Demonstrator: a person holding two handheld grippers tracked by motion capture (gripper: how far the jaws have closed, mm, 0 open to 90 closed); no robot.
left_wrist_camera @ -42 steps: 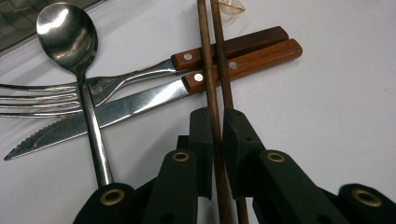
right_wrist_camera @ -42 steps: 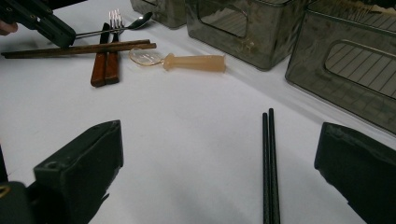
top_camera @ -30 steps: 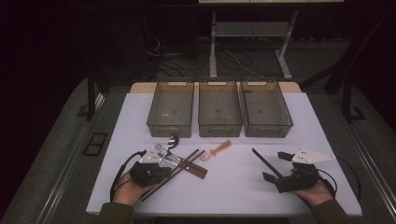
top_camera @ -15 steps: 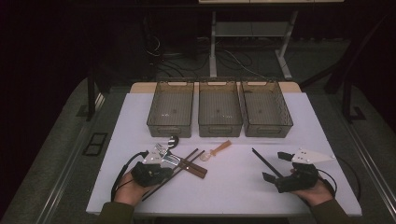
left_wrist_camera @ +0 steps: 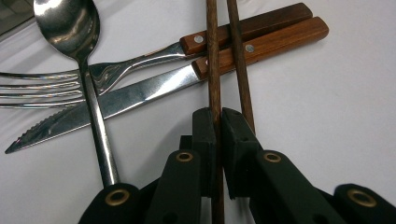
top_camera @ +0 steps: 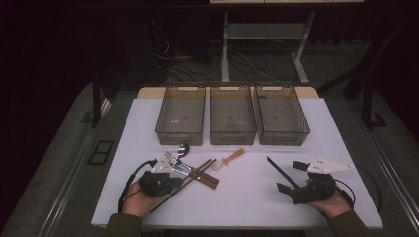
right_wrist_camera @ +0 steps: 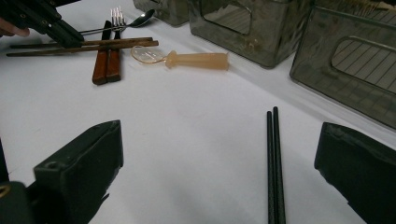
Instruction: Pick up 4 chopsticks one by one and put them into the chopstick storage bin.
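Left gripper view: left tongs (left_wrist_camera: 217, 122) clenched on one brown chopstick (left_wrist_camera: 213, 56), which lies across knife (left_wrist_camera: 140, 95) and fork (left_wrist_camera: 121, 70). Right tongs (right_wrist_camera: 219, 154) gape, released, above black chopsticks (right_wrist_camera: 273, 168)

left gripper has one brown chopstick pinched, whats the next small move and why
Probably lift it a little, straight up. The left gripper is shut on one brown chopstick, which lies across the knife and fork handles with the second chopstick right beside it. A small rise should free it without dragging those. The bins are farther back.
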